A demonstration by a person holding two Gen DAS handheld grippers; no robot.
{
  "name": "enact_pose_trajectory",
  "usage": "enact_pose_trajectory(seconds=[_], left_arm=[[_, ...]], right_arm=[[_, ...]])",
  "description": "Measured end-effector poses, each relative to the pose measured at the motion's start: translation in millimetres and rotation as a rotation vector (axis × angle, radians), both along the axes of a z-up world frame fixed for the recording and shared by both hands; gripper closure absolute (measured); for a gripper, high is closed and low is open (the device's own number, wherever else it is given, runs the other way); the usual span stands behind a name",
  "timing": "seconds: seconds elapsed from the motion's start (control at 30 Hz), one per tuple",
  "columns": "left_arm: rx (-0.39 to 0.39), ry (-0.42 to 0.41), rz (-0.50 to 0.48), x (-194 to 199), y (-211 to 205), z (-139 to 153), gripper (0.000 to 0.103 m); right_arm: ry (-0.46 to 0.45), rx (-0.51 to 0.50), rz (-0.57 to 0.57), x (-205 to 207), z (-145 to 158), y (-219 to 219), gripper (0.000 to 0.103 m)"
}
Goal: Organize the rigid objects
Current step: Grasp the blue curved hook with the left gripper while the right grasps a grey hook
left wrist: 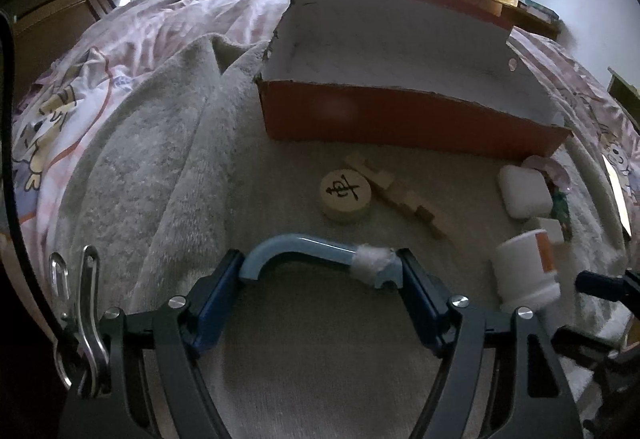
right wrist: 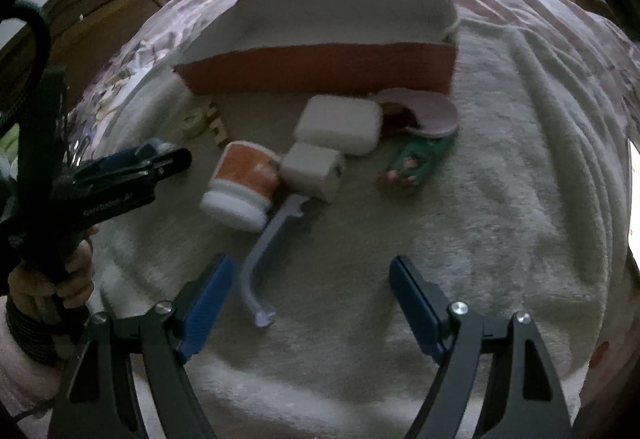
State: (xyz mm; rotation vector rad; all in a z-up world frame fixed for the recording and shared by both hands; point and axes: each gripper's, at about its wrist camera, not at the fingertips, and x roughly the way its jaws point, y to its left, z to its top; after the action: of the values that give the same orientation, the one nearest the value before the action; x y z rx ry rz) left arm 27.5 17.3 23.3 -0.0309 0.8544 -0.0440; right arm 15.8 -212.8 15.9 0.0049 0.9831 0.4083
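My left gripper is shut on a light blue curved handle with white fluff on one end, held above the grey blanket. Ahead stands an open red box with a white inside. A round wooden chess piece and a wooden notched block lie before the box. My right gripper is open and empty above the blanket. A pale blue plastic hook lies just ahead of its left finger. The left gripper shows in the right wrist view.
A white jar with an orange label lies on its side. By it are a small white cube, a white case, a pink-hatted doll and the red box. A carabiner hangs at the left.
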Motion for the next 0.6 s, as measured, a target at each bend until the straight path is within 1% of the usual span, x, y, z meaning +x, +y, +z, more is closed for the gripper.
enact_pose_trajectory(seconds=[0.07,0.1,0.13,0.23,0.37,0.47,0.5,0.53,0.57,0.6], left_arm=[[-0.013,-0.001,-0.003,-2.4,1.4,0.6,0.026],[-0.017,-0.002,-0.003,-3.9,1.7,1.0,0.026],[-0.021,-0.004,-0.004,-6.2,1.0,1.4,0.026],[-0.03,-0.01,-0.007,-9.4,1.9,3.0,0.026],[-0.042,-0.015,-0.013,-11.6,2.4,5.0,0.026],[-0.041,-0.018,-0.018,-14.2,0.8,6.0,0.026],[-0.04,-0.019,-0.02,-15.1,0.4,6.5,0.026],[-0.039,-0.021,-0.021,-16.0,0.1,7.1,0.026],[-0.039,-0.023,-0.022,-16.9,-0.6,7.8,0.026],[-0.039,-0.025,-0.024,-17.8,-1.4,8.7,0.026]], right_arm=[[-0.011,-0.018,0.015,-2.3,-1.1,7.5,0.019],[-0.017,-0.027,0.021,-3.3,-1.3,11.0,0.022],[-0.026,-0.04,0.03,-4.6,-1.5,15.5,0.029],[-0.037,-0.068,0.05,-7.8,-3.3,26.4,0.042],[-0.055,-0.118,0.056,-9.4,-7.0,34.0,0.043],[-0.053,-0.114,0.057,-9.0,-7.3,33.0,0.043],[-0.055,-0.114,0.048,-9.1,-6.6,31.3,0.05],[-0.058,-0.12,0.039,-8.9,-6.5,29.7,0.06],[-0.063,-0.125,0.023,-8.8,-5.8,26.9,0.065],[-0.064,-0.122,0.016,-8.6,-5.6,24.1,0.072]])
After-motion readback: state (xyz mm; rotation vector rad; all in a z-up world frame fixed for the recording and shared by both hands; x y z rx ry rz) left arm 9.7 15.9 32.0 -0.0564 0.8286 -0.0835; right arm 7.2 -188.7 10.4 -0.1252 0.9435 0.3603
